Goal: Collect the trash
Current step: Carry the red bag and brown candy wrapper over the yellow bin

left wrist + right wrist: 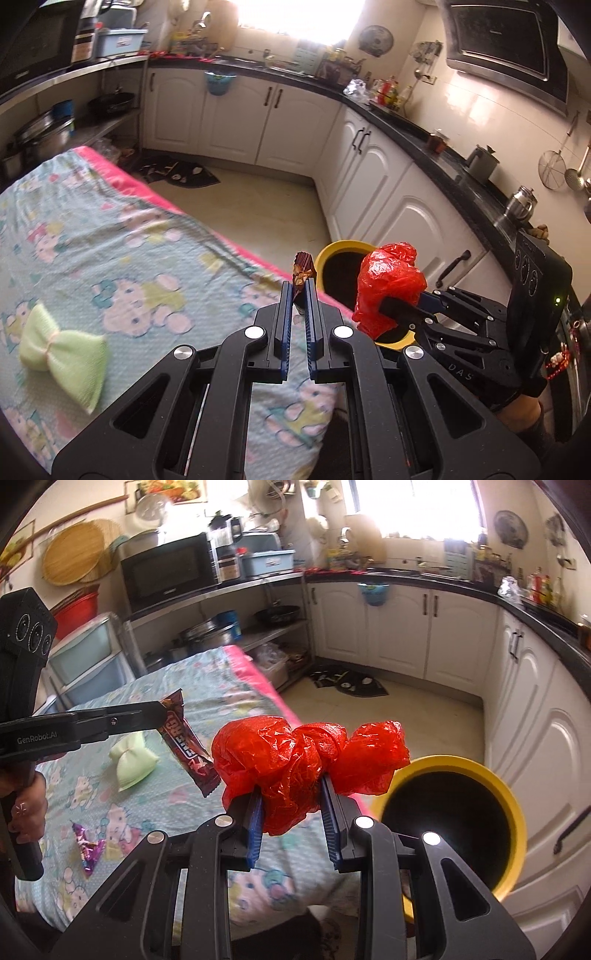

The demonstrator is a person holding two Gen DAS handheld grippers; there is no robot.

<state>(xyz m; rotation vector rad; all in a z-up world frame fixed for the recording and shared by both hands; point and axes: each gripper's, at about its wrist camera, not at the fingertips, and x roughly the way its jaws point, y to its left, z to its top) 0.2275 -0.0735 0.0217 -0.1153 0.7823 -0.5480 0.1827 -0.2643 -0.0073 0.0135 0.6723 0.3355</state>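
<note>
My left gripper [300, 286] is shut on a brown candy bar wrapper [303, 271], seen edge-on above the table's near edge; the right wrist view shows the same wrapper [188, 744] hanging from the left gripper [162, 710]. My right gripper [291, 797] is shut on a crumpled red plastic bag [306, 760], held just left of a yellow trash bin [513, 797] with a dark inside. In the left wrist view the red bag [388, 284] hangs over the bin [332, 254], which stands on the floor beside the table.
The table wears a pale blue cartoon-print cloth [110, 240] with a pink edge. On it lie a green bow-shaped pouch [133, 760] and a purple foil wrapper [88, 849]. White cabinets [373, 177] and a dark counter run along the right. A dark mat [177, 173] lies on the floor.
</note>
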